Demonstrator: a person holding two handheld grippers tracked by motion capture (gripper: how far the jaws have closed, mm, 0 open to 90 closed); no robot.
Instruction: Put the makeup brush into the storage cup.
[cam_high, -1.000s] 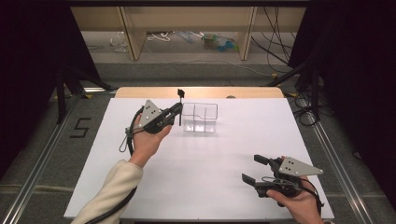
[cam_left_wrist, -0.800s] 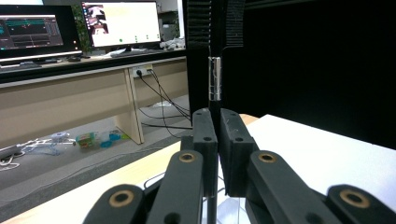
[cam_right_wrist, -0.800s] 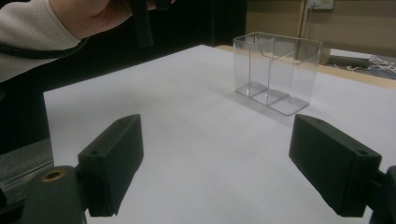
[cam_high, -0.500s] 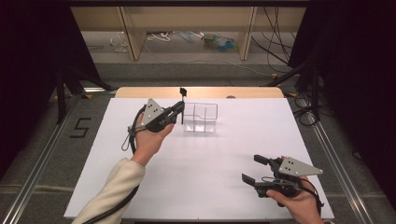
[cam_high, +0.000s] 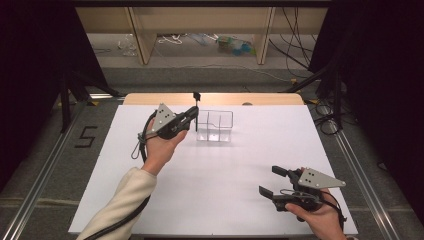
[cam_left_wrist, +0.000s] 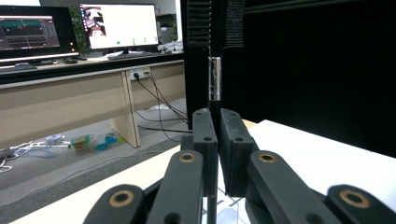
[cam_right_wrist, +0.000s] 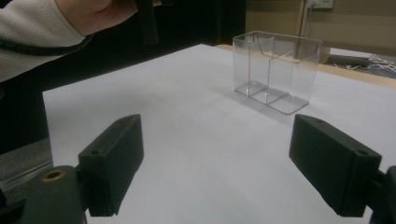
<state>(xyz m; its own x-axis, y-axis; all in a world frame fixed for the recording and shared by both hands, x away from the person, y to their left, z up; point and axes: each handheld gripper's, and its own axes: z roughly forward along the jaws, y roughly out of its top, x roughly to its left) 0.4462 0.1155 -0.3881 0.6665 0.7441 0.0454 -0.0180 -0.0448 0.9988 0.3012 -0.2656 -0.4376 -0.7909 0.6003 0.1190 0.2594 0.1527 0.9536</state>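
Currently holding: you're pinching a thin black pen (cam_high: 197, 111) upright in the left gripper (cam_high: 192, 114), fingers pressed onto it, tip hanging just beside the near-left corner of the clear organizer (cam_high: 215, 126).
Why upright: probably you're lining it up to drop into a compartment.
Organizer spot: it's sitting on the white counter (cam_high: 225, 175) toward the far edge.
Right gripper (cam_high: 275, 181): you're resting it near the front edge, fingers spread, nothing between them, well apart from the work.
Counts: one pen, one organizer, two grippers.
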